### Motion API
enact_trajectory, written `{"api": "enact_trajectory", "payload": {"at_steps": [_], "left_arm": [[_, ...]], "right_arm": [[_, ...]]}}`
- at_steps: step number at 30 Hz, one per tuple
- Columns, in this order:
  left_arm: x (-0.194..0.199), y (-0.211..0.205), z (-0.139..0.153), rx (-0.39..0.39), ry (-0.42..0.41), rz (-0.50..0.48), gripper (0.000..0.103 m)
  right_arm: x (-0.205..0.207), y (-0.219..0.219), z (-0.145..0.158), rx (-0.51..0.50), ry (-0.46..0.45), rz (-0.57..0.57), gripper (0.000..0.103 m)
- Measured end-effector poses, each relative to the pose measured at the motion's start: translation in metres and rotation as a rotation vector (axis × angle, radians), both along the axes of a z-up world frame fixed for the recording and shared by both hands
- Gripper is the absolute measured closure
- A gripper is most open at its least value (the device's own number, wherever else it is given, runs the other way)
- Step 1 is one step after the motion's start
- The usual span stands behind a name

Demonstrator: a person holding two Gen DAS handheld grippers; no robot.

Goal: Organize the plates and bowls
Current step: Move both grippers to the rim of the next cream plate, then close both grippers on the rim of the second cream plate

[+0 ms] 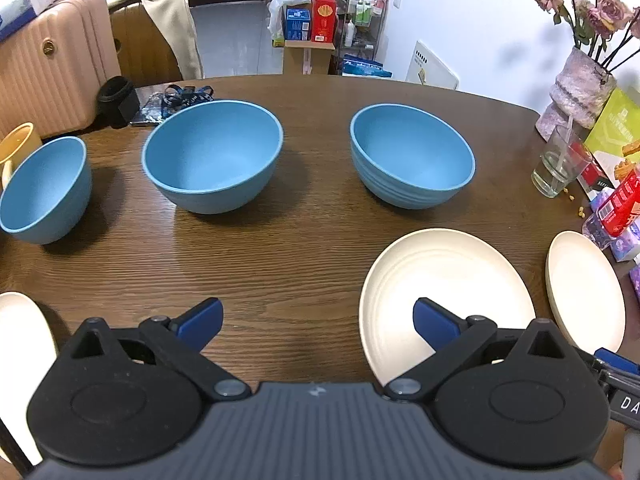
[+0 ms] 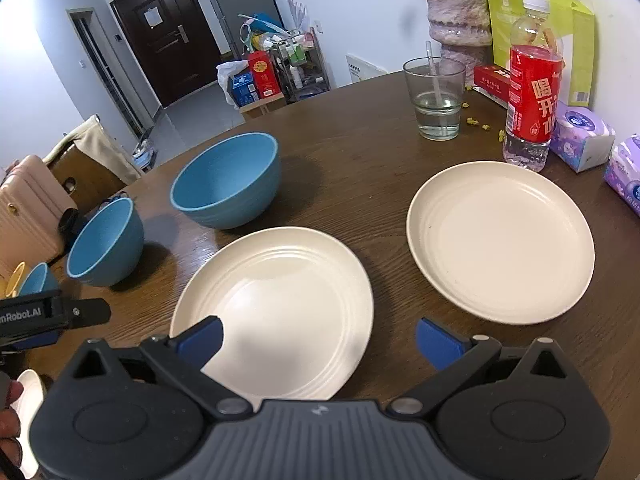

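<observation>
Since nothing is stacked yet, the job looks like it is just starting.

Left wrist view, bowls: three blue bowls sit apart in a row across the middle of the frame. The left bowl is at the left edge, the middle bowl is in the center, and the right bowl is to the right of it. None is inside another.

Left wrist view, plates: the near plate lies at the lower right. The far-right plate lies just beside it, not touching. A bit of a third plate peeks in at the lower left edge.

Left wrist view, jaws: the left gripper is low in the frame. Its jaws are wide apart and hold nothing.

Right wrist view, plates: the near plate is in the lower middle, and the other plate is at the right, each flat on the brown surface.

Right wrist view, bowls: all three show at the left, still apart.

Right wrist view, jaws: the right gripper hangs over the near plate's close edge. Its jaws are spread apart and empty.

Left to do: I think all of it. Bowls need to go into bowls, and plates onto plates.
</observation>
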State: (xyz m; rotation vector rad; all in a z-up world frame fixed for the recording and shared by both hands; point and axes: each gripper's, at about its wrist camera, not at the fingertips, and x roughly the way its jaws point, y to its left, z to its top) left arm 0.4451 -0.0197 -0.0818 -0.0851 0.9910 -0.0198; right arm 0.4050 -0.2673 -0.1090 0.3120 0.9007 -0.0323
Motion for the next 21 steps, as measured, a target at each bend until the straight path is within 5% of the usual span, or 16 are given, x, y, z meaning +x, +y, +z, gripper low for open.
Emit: {"api": "enact_trajectory", "payload": {"at_steps": [16, 21], "left_arm": [[0.031, -0.019, -0.028, 0.024, 0.063, 0.008, 0.0], [0.038, -0.022, -0.036, 0.027, 0.076, 0.002, 0.0]], "right_arm": [[0.021, -0.028, -0.026, 0.032, 0.089, -0.032, 0.015], [0.028, -0.033, -0.034, 0.066, 0.116, -0.03, 0.033]]}}
